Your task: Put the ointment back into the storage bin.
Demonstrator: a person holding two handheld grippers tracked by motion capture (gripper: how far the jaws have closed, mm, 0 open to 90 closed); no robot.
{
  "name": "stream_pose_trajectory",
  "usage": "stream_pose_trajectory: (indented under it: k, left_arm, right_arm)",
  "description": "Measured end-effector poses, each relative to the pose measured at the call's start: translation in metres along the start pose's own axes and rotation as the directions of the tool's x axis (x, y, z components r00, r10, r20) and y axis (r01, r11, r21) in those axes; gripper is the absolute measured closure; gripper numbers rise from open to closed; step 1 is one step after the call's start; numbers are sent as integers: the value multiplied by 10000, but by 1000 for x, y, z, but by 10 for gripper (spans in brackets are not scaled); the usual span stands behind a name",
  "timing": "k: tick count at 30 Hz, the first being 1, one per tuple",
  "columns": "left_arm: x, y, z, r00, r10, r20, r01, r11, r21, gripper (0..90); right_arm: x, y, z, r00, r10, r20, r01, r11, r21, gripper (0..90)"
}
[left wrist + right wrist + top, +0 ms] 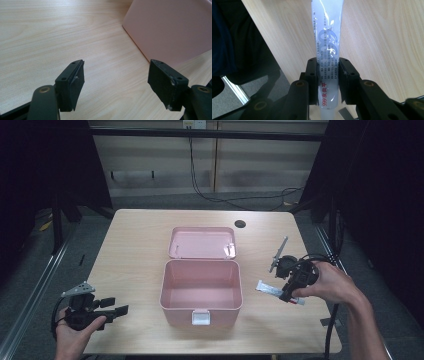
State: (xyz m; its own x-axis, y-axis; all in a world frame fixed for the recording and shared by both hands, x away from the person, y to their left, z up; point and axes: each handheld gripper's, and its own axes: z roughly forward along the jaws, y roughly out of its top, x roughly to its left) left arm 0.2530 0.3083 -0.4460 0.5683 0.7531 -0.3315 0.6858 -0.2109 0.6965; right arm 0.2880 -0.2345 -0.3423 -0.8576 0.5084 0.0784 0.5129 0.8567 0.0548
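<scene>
The right gripper [328,82] has its jaws clamped on a white ointment tube [327,45], pads squeezing its flat sides near one end while the rest sticks out ahead over the wood. From above, the tube [272,290] sits on the right side of the table [135,245], right of the open pink box [201,292], and seems just lifted clear of the surface.

The worry I'd have is the grip itself: it bites near the tube's end, so the long free part could swing or droop, and a soft tube can slide out between flat pads if the hand tips. Carried leftward, the leading end might also catch the box's right wall instead of clearing it.

The right hand [332,282] comes in from the near right, wrist bent inward, gripper pointing left toward the box. The left hand [75,325] rests at the near left corner, its left gripper [117,310] aimed right at the box, jaws standing wide apart with nothing between them.
</scene>
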Motion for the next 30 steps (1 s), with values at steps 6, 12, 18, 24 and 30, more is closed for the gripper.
stream_pose_trajectory:
  k: [6,12,18,24,30]
  left_arm:
    - [0,0,0,10000,-35,15,35,10000,-21,294]
    - [0,0,0,10000,-15,13,15,10000,7,294]
    - [0,0,1,10000,9,33,-9,10000,16,292]
    - [0,0,0,10000,-21,45,21,10000,-1,293]
    - [0,0,0,10000,6,50,-6,10000,8,292]
  right_arm:
    - [2,4,-5,9996,-274,11,274,9996,121,712]
    - [4,6,-10,9990,-447,81,446,9989,159,712]
    - [6,12,-19,9978,-644,183,639,9976,256,712]
    - [9,21,-30,9957,-897,243,892,9958,217,712]
    - [13,29,-34,9939,-1088,199,1084,9939,200,713]
